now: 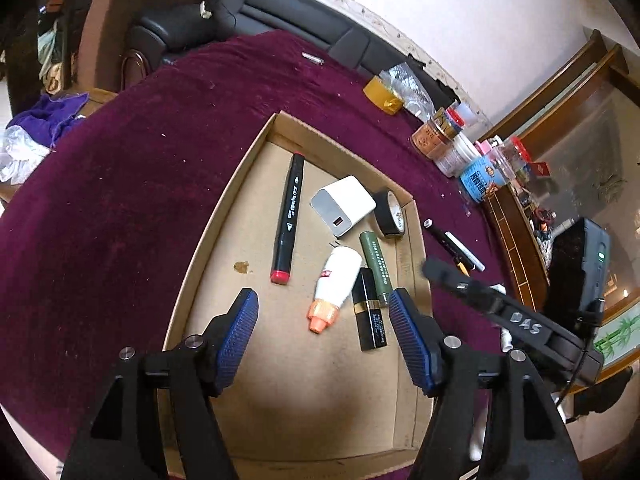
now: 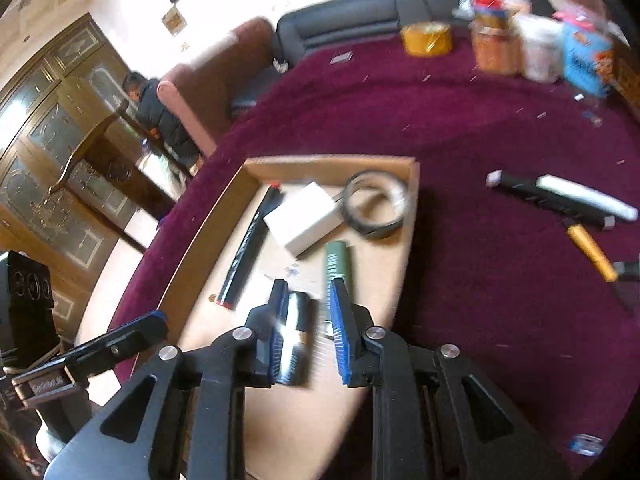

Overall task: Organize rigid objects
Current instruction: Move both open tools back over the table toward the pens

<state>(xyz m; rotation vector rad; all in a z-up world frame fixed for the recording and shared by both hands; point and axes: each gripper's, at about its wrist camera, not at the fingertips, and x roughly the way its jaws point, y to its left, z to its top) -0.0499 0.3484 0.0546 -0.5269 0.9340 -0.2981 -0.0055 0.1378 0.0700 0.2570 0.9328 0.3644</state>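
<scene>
Black sofa (image 1: 280,12), wooden cabinet (image 2: 52,120)

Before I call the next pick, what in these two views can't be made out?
- Right wrist view: motion blur smears the black gold-banded tube between the right gripper pads; contact unclear.
- Right wrist view: the white bottle is hidden.
- Left wrist view: the pens outside the cardboard box are partly covered by the right gripper's finger.
- Jar labels: too small.

- The near left half of the cardboard tray (image 1: 224,216) floor lies bare.
- Marker (image 1: 287,218), charger (image 1: 342,205), tape roll (image 1: 390,213), white bottle (image 1: 338,286) and two tubes crowd its far right.
- The maroon surface (image 1: 120,184) left of the tray is open.
- Jars (image 1: 440,136) line the far right edge.
</scene>
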